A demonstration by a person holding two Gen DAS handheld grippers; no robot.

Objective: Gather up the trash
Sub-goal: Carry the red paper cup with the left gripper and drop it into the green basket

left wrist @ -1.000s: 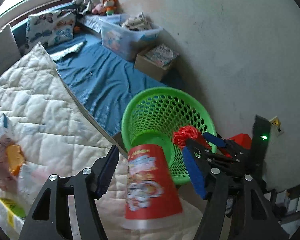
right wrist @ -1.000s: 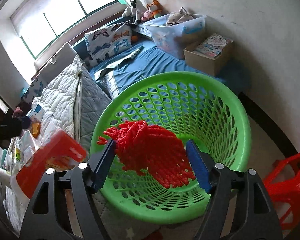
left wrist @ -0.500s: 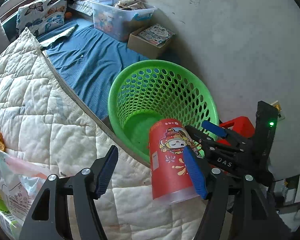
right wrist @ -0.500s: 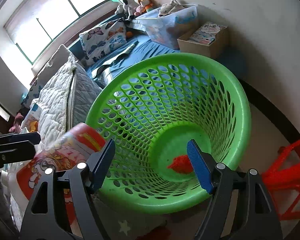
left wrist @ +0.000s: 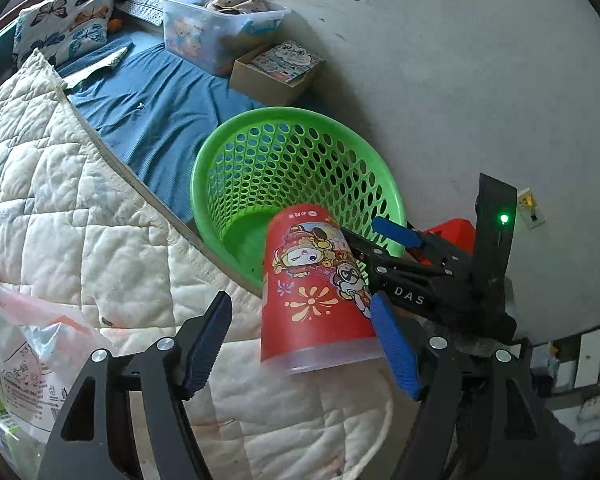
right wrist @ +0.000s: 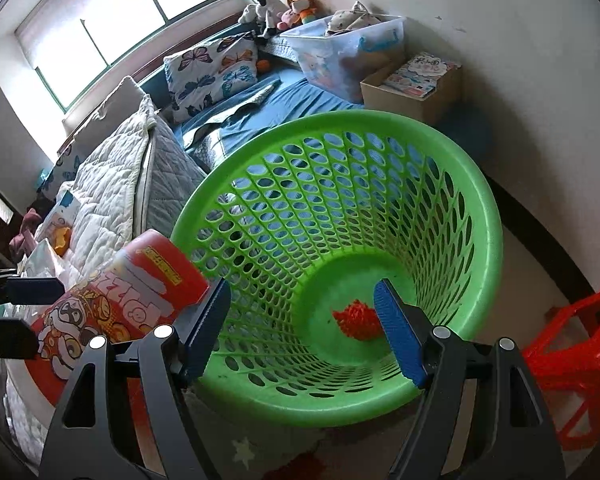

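The red mesh wad (right wrist: 358, 320) now lies on the green basket (right wrist: 480, 216) floor, dropped by the empty, released right gripper (right wrist: 302, 326). The left gripper (left wrist: 300, 342) has just been opening; its far-side pad touches the red cup (left wrist: 312, 292) at the basket's near rim, the other stands clear, so the cup looks next to drop in.

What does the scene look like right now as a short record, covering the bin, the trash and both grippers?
Bin: green perforated plastic basket, upright beside the bed
In bin: crumpled red foam netting on the bottom
Trash in transit: red printed paper cup, tilted, narrow end at the basket's near rim
Left gripper: jaws have just been opening; cup between them, leaning on one pad, the other pad clear
Right gripper: open, empty, pointing into the basket
Left on white quilted bedcover: plastic wrappers
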